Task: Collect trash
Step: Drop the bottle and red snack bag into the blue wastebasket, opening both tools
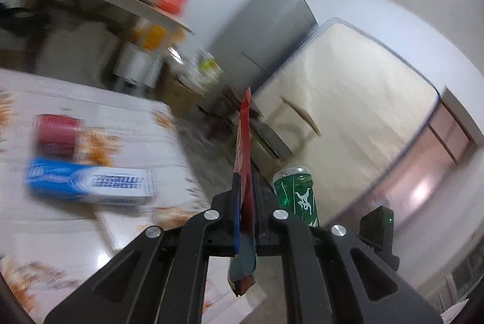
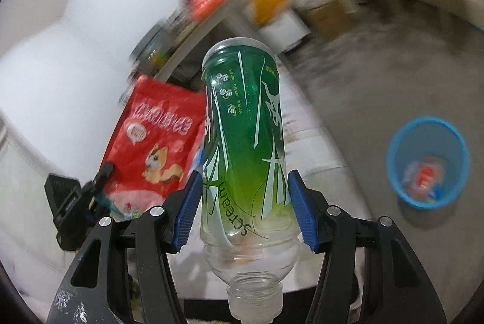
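The left tool (image 1: 245, 203) is clenched flat on a red snack packet (image 1: 244, 142), carried edge-on off the counter (image 1: 127, 124), where a blue box (image 1: 87, 181) lies. From the right side, the right tool (image 2: 243, 203) grips a green bottle (image 2: 245, 136) neck-down, the blue bin (image 2: 428, 162) down on the floor, well apart. Best to bring each squarely over the rim before releasing.

The surface (image 1: 127, 124) wears a white cloth printed with orange wheat sprigs. On it, at about nine o'clock in the left wrist view, a blue-and-white toothpaste box (image 1: 87, 184) lies flat, with a dark red container (image 1: 57, 136) just beyond it. On the grey floor (image 2: 378, 76), at three o'clock in the right wrist view, stands a blue wastebasket (image 2: 428, 162) with scraps inside.
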Available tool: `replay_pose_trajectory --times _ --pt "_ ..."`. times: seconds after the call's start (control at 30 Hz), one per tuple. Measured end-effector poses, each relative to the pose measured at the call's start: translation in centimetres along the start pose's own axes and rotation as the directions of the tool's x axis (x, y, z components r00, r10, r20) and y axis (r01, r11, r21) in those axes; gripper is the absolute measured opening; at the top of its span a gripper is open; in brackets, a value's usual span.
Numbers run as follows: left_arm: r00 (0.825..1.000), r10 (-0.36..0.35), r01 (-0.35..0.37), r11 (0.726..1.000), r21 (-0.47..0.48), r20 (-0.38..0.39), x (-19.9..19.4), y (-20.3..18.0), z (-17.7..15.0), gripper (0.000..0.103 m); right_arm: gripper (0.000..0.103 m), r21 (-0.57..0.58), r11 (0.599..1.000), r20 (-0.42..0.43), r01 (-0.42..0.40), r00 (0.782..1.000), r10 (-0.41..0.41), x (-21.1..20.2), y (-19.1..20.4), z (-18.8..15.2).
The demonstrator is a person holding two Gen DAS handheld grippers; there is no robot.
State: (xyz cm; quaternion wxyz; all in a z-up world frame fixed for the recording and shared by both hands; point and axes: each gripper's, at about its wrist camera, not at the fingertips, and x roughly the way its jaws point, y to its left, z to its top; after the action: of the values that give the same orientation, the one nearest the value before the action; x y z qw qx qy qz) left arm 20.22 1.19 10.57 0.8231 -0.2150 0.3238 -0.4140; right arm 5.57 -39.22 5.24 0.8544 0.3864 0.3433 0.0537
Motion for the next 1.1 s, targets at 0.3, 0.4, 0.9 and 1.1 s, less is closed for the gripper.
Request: replay_pose_trajectory --times 0.3,0.4,0.9,1.1 --pt "0.914 0.023 0.002 0.998 0.062 -0.404 20.5 -7.1 -1.5 0.005 0.055 0.394 0.916 0.052 0.079 0.993 -0.108 -4.0 -14.6 -0.6" --pt "0.858 0.083 -0.04 0.995 0.096 -0.506 26.6 -7.9 -3.9 0.005 0.055 0.507 0.859 0.016 0.066 0.996 -0.086 -2.3 -18.7 -1.2" --pt "0.73 0.256 -0.137 0.963 0.231 -0.634 42.0 -6.2 -10.3 0.045 0.067 0.657 0.7 -0.154 0.28 0.959 -0.239 6.8 -30.9 1.0" --pt "0.736 0.241 -0.108 0.964 0.241 -0.633 39.8 -6.8 -9.7 0.046 0.067 0.617 0.72 -0.183 0.317 0.948 -0.261 6.3 -29.6 -0.8"
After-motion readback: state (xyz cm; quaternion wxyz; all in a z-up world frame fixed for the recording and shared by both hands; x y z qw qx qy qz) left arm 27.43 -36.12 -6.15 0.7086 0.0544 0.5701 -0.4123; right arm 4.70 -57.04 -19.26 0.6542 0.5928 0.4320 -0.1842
